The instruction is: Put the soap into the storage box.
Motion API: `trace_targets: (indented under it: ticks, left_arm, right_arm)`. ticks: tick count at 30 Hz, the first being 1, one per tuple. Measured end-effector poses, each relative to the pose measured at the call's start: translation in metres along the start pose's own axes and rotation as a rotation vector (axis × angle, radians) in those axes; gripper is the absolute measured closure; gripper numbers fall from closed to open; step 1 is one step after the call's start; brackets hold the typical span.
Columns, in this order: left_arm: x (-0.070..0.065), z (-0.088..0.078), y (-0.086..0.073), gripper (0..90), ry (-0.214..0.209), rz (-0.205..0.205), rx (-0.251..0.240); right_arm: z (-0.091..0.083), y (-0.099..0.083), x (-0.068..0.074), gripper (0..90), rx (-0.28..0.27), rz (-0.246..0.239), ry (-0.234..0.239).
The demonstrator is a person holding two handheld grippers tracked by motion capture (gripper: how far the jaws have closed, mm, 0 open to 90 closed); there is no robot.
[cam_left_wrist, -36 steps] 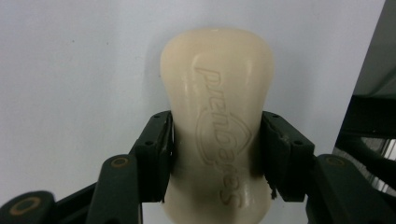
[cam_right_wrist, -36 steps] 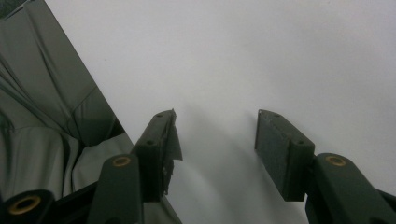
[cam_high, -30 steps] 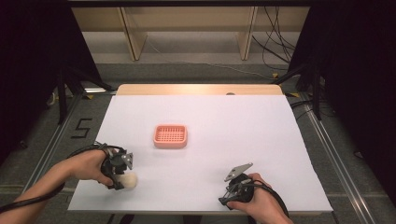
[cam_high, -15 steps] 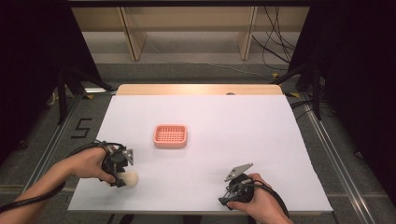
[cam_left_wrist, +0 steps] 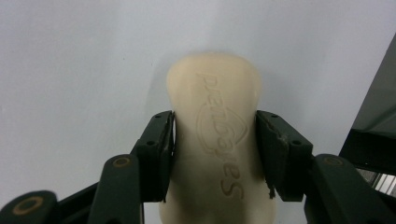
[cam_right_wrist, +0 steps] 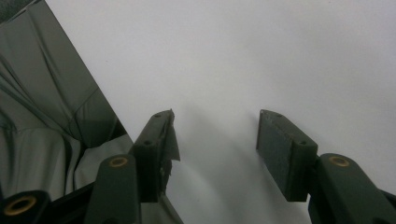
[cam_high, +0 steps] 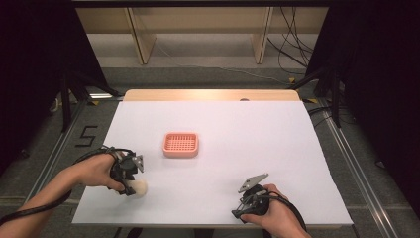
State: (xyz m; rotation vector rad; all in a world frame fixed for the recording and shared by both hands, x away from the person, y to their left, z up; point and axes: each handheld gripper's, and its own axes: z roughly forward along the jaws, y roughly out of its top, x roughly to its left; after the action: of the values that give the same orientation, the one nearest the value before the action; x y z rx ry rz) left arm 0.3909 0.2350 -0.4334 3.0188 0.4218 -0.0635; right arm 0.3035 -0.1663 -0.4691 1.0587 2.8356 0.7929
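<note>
A cream bar of soap (cam_left_wrist: 215,140) with raised lettering lies between the two jaws of my left gripper (cam_left_wrist: 215,149), and both pads press its sides. From above, the soap (cam_high: 138,188) sits at the front left of the white table (cam_high: 277,144), under my left gripper (cam_high: 130,184). A pink slotted soap dish (cam_high: 181,144) stands farther back, towards the middle. My right gripper (cam_right_wrist: 215,154) is open over bare table near the front edge, with nothing between its pads; from above it (cam_high: 245,210) sits at the front right.
The table's front edge (cam_high: 198,223) runs just below both hands. A dark cloth (cam_right_wrist: 51,116) hangs beyond the table edge beside my right gripper. Cables and wooden frame legs (cam_high: 138,34) stand on the floor behind the table.
My left gripper with the soap has shifted slightly towards the left and back. My right gripper has not moved.
</note>
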Motion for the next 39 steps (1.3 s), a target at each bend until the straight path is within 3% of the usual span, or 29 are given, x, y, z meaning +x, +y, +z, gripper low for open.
trace_targets:
  ticks: [1, 2, 9, 10, 12, 15, 16, 18, 22, 25, 28, 30, 33, 35, 39]
  left_arm:
    - [0.0, 0.0, 0.001, 48.3, -0.001, -0.006, -0.002]
    - [0.0, 0.0, 0.001, 48.3, 0.0, -0.006, -0.002]
    - [0.0, 0.001, 0.003, 48.5, 0.006, 0.015, 0.012]
    - [-0.002, 0.001, 0.002, 48.5, -0.007, -0.006, 0.015]
    - [0.0, 0.001, 0.002, 48.6, 0.006, 0.024, 0.025]
    - [-0.001, 0.002, 0.001, 48.6, -0.008, 0.011, 0.039]
    - [-0.001, 0.002, 0.001, 48.5, -0.003, 0.033, 0.05]
    - [-0.001, 0.003, 0.001, 48.5, -0.006, 0.029, 0.055]
    - [-0.003, 0.006, 0.001, 48.4, -0.022, 0.027, 0.1]
    - [-0.003, 0.019, -0.001, 48.7, -0.02, 0.041, 0.161]
    - [-0.002, 0.024, -0.003, 49.0, -0.038, 0.033, 0.156]
    - [-0.002, 0.024, -0.004, 49.1, -0.046, 0.03, 0.15]
    - [-0.002, 0.025, -0.004, 49.0, -0.043, 0.034, 0.152]
    - [-0.002, 0.025, -0.003, 49.0, -0.042, 0.039, 0.157]
    - [-0.002, 0.025, -0.004, 48.7, -0.043, 0.034, 0.153]
  right_arm:
    - [0.0, 0.0, -0.001, 46.7, -0.003, -0.008, 0.0]
    - [-0.001, 0.0, 0.002, 46.7, 0.008, 0.032, 0.0]
    - [-0.001, 0.0, 0.001, 46.6, 0.006, 0.028, -0.002]
    - [0.0, -0.001, 0.001, 46.5, 0.003, 0.027, -0.002]
    - [-0.001, 0.0, 0.001, 46.4, 0.006, 0.03, 0.0]
    - [-0.001, 0.0, 0.001, 46.3, 0.005, 0.026, -0.003]
    - [-0.001, 0.0, 0.0, 46.1, 0.0, 0.005, -0.01]
    - [-0.001, 0.0, 0.0, 46.0, 0.001, 0.009, -0.011]
    - [0.0, 0.0, 0.0, 45.5, 0.0, 0.006, -0.01]
    - [0.0, 0.0, 0.001, 45.0, 0.003, 0.011, -0.007]
    - [0.0, 0.0, 0.001, 45.0, 0.003, 0.019, -0.001]
    - [0.001, 0.0, -0.001, 45.0, -0.006, -0.015, 0.005]
    - [0.0, 0.0, 0.0, 44.8, 0.003, 0.011, 0.0]
    - [0.001, 0.0, -0.001, 44.6, -0.009, -0.017, 0.009]
    - [0.001, 0.0, -0.002, 44.5, -0.011, -0.022, 0.01]
